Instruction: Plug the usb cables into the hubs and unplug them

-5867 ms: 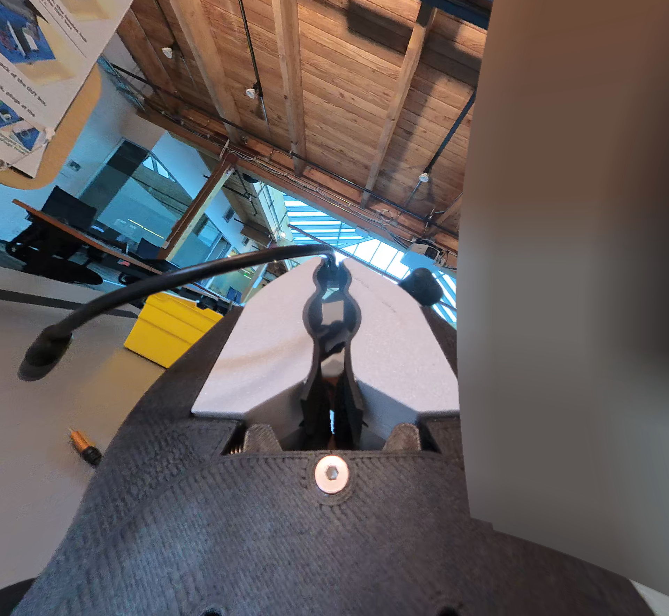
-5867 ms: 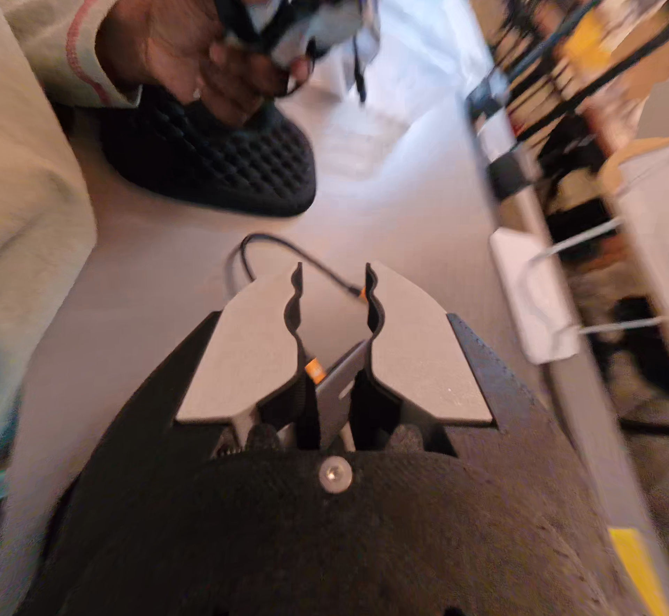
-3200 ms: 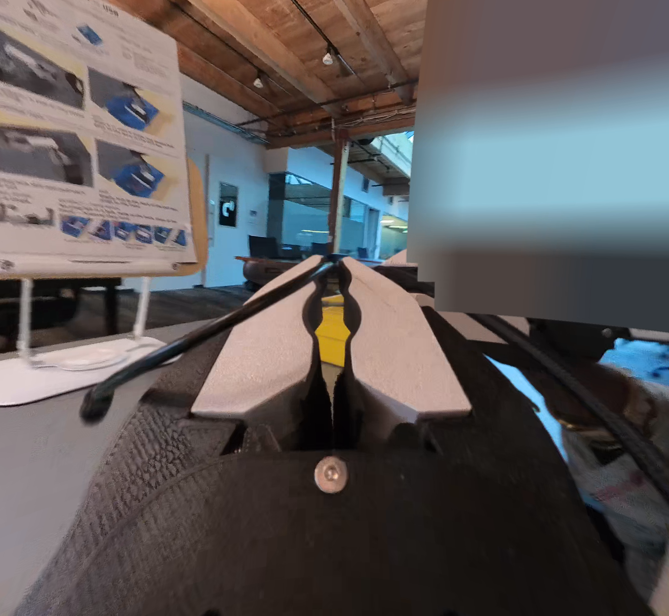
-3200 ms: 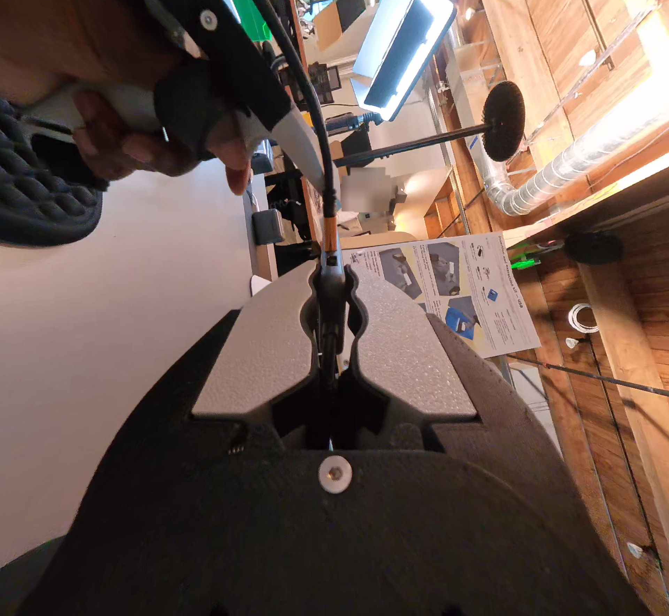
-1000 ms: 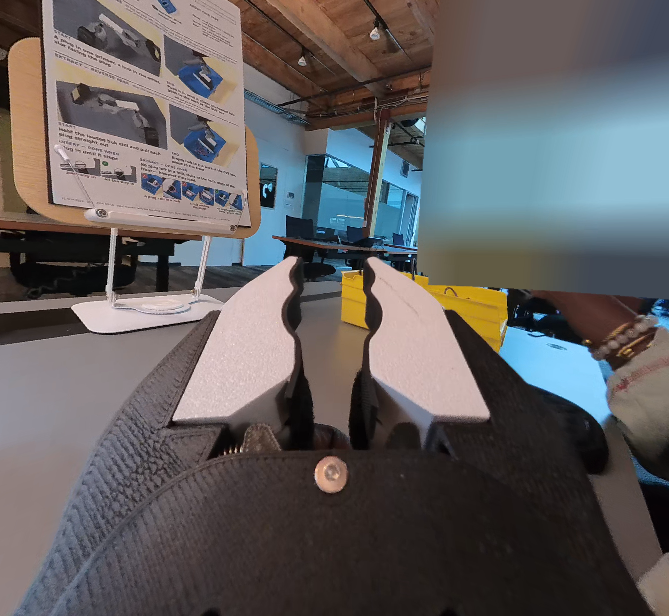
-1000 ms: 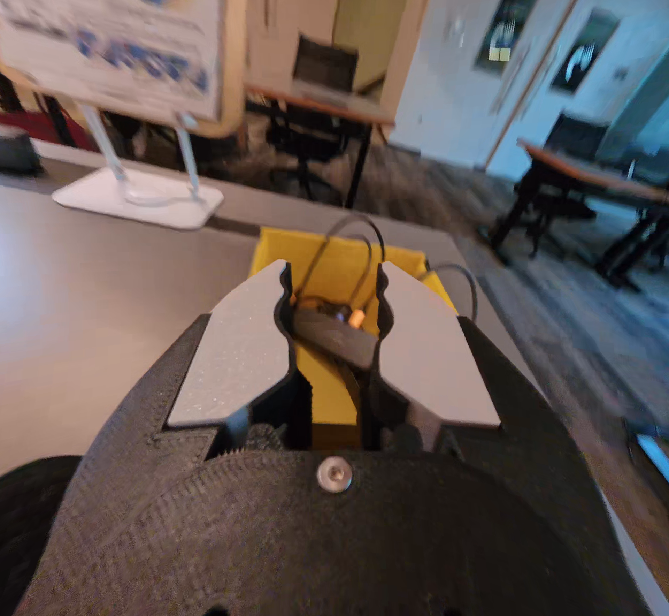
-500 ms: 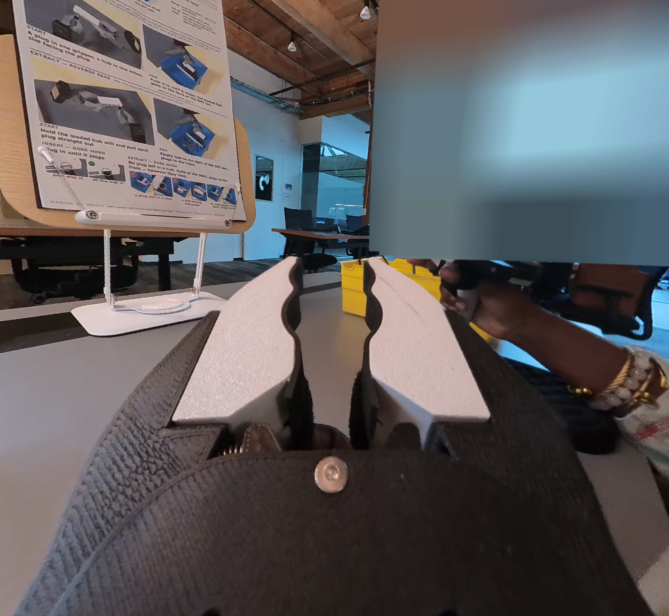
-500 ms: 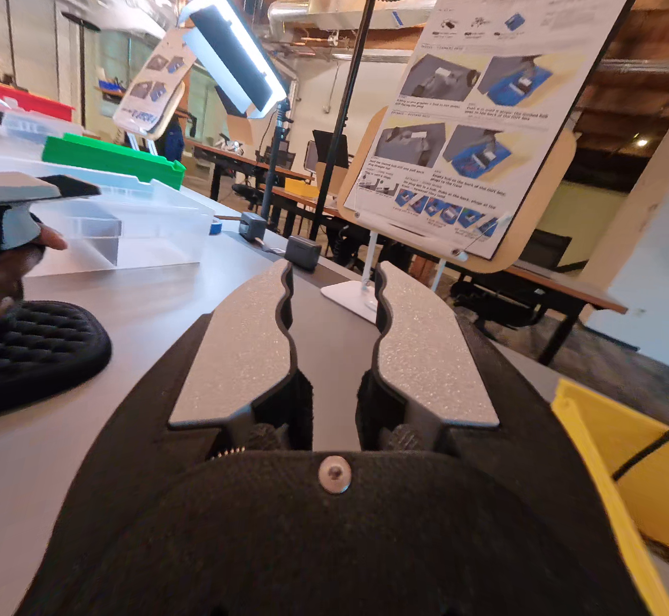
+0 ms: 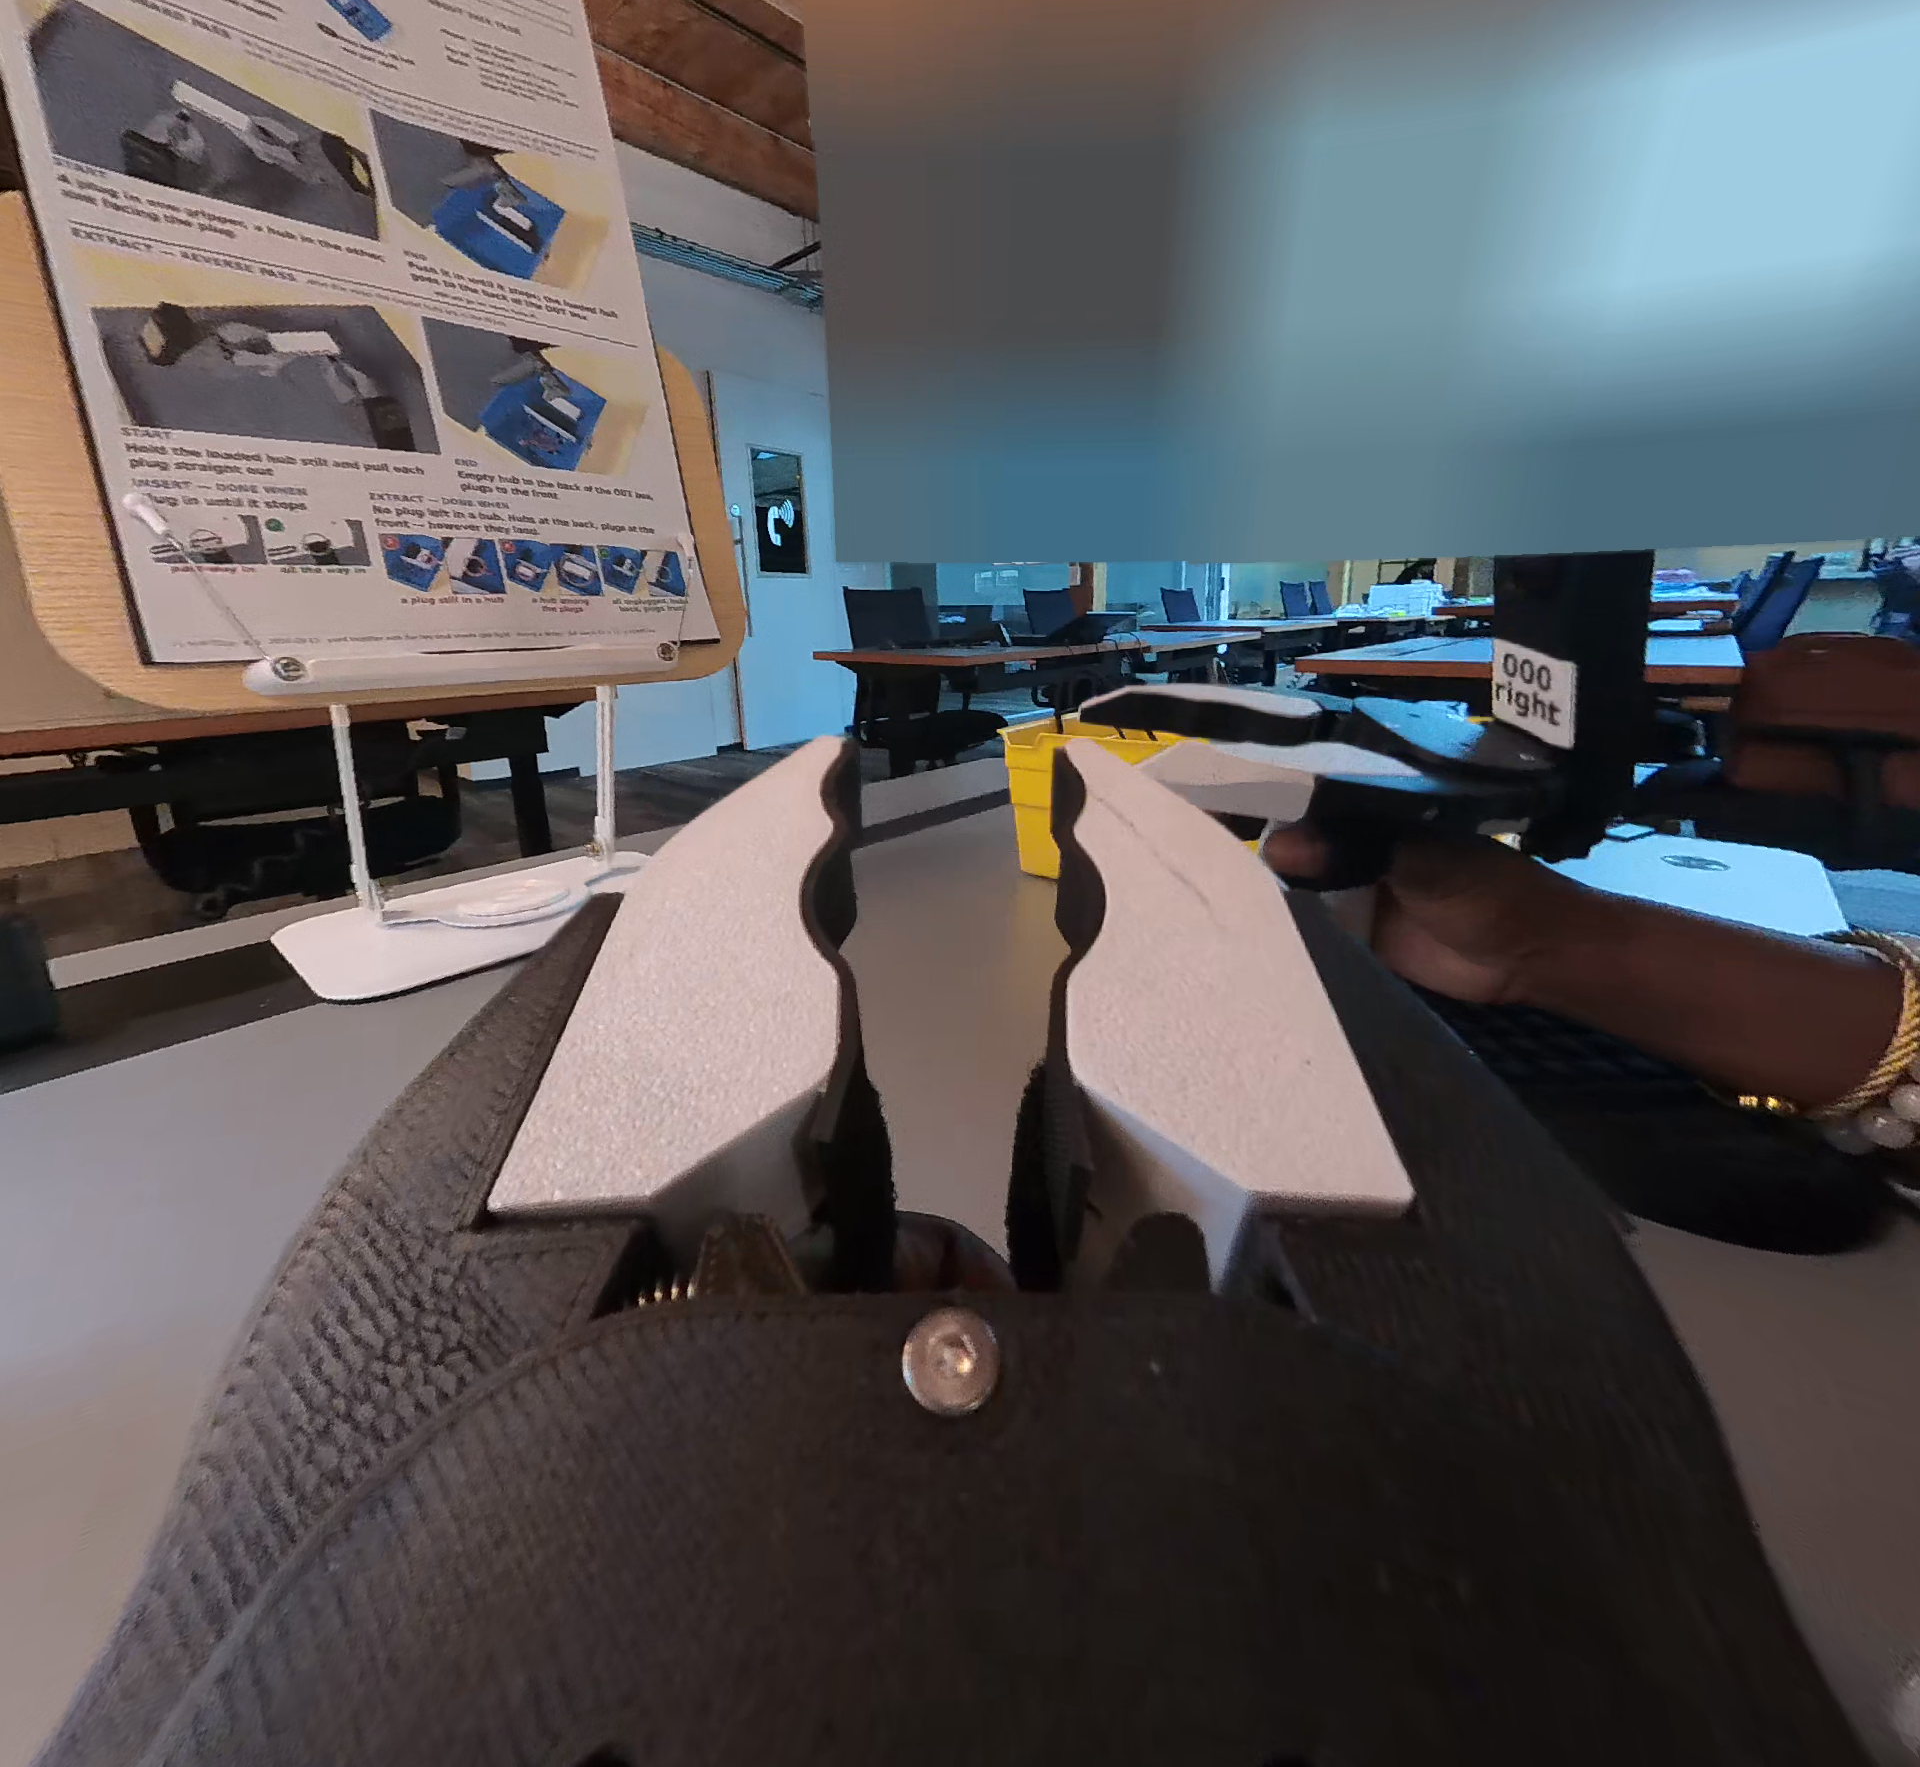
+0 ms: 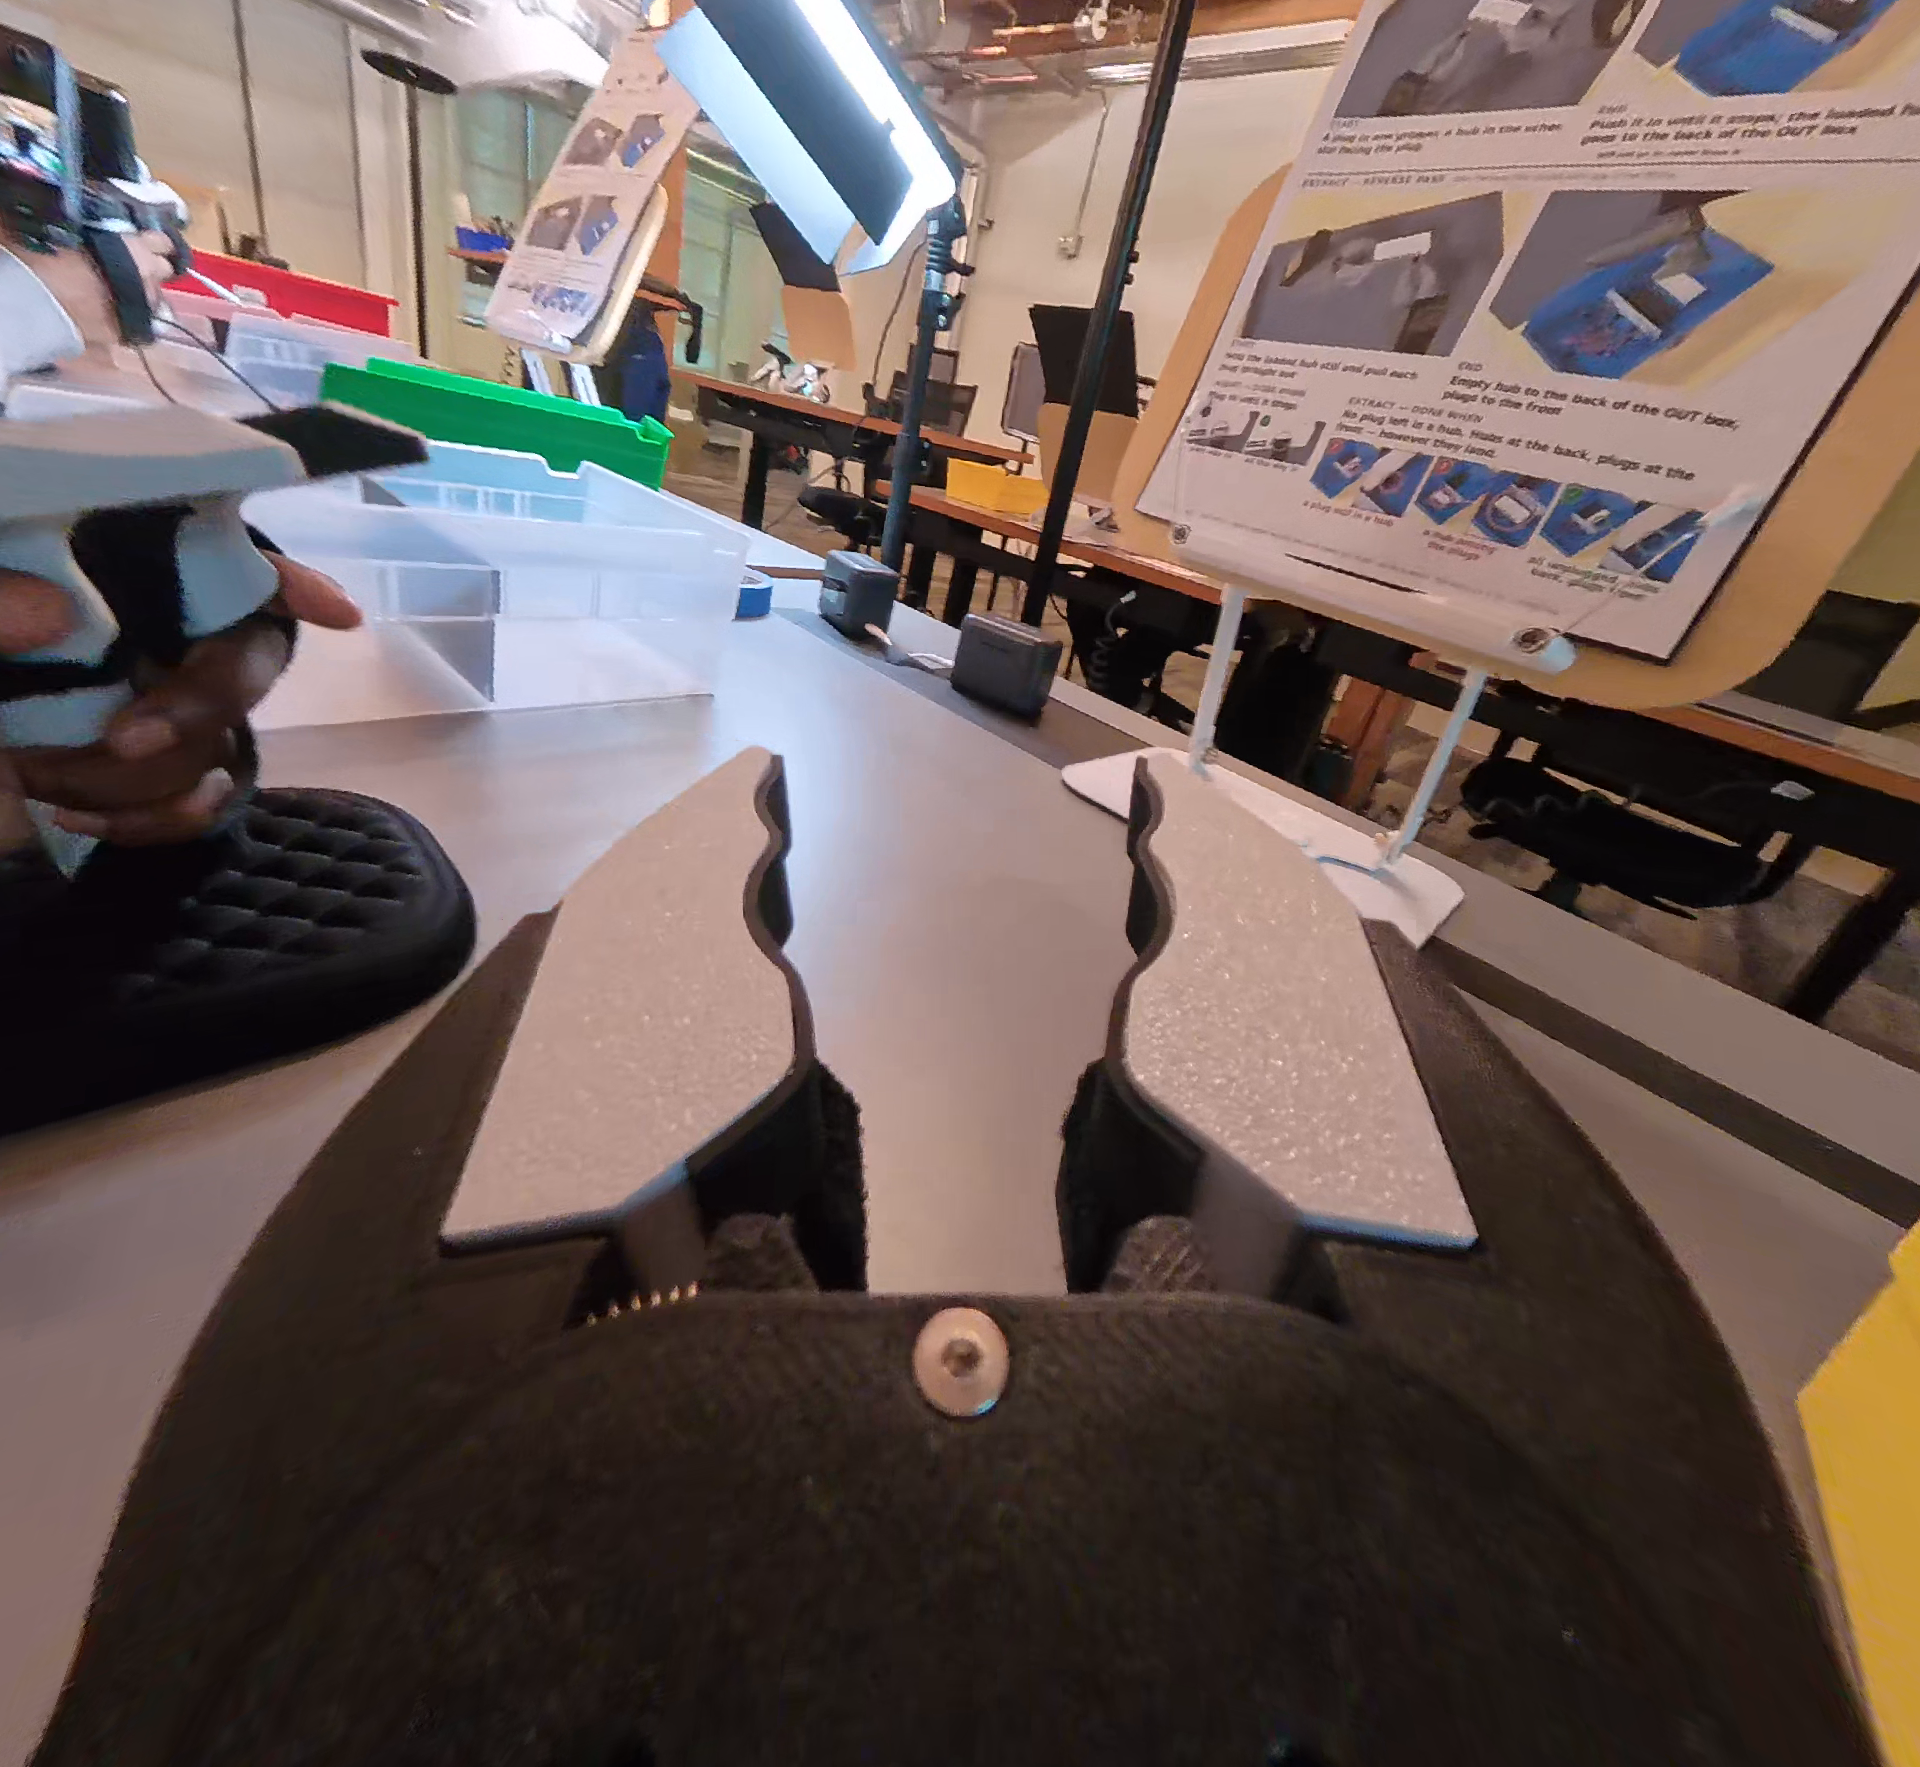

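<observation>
My left gripper [image 9: 956, 761] is open and empty, low over the grey table [image 9: 935, 907]. My right gripper [image 10: 956, 772] is open wide and empty, also low over the table [image 10: 935, 886]. No USB cable or hub shows between either pair of fingers. In the left wrist view the right gripper [image 9: 1236, 730] shows held by a hand, in front of the yellow bin [image 9: 1029, 813]. In the right wrist view the left gripper [image 10: 208, 460] shows at the far left, held by a hand above a black quilted pad [image 10: 270, 907].
An instruction sheet on a white stand [image 9: 364, 315] stands at the table's far edge; it also shows in the right wrist view [image 10: 1558, 263]. A clear plastic tray [image 10: 520, 564], a green bin [image 10: 499, 418] and two small grey boxes [image 10: 1003, 663] sit farther back. The yellow bin's corner [image 10: 1870, 1457] is at right.
Earlier my left gripper held a black cable and my right a hub. The right let the hub go over the yellow bin, swung left and opened wider. Both are now empty.
</observation>
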Demonstrator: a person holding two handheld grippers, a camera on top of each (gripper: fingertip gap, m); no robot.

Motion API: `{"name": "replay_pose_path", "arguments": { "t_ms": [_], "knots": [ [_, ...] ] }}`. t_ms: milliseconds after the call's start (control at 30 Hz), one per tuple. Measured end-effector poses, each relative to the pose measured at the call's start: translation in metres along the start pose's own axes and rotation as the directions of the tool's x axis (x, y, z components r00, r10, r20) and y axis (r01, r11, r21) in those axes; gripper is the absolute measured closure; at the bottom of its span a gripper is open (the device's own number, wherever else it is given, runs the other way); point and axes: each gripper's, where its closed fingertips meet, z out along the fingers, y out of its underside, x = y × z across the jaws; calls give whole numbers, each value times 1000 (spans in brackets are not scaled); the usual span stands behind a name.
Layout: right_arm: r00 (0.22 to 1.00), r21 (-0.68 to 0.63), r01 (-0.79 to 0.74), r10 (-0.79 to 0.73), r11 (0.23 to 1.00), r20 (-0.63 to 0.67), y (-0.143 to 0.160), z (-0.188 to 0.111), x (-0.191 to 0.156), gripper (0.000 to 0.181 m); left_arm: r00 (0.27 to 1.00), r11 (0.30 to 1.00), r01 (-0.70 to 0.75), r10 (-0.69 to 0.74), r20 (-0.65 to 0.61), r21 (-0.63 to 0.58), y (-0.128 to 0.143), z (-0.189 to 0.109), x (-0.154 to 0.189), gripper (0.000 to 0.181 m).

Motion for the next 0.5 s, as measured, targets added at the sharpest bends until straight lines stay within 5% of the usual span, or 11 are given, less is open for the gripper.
{"name": "replay_pose_path", "arguments": {
  "t_ms": [267,400,500],
  "knots": [
    [989,-66,71,-79,995,-124,-27,-9,18,106,993,996,-69,62,99,62,-36,-12,-12,139],
    [961,-185,83,-128,979,-244,-53,-38,41,95,973,992,-110,120,195,-63,-75,-37,-40,129],
    [934,-350,47,-165,935,-316,-45,-71,69,93,942,972,-115,172,288,-203,-85,-73,-75,123]
  ]
}}
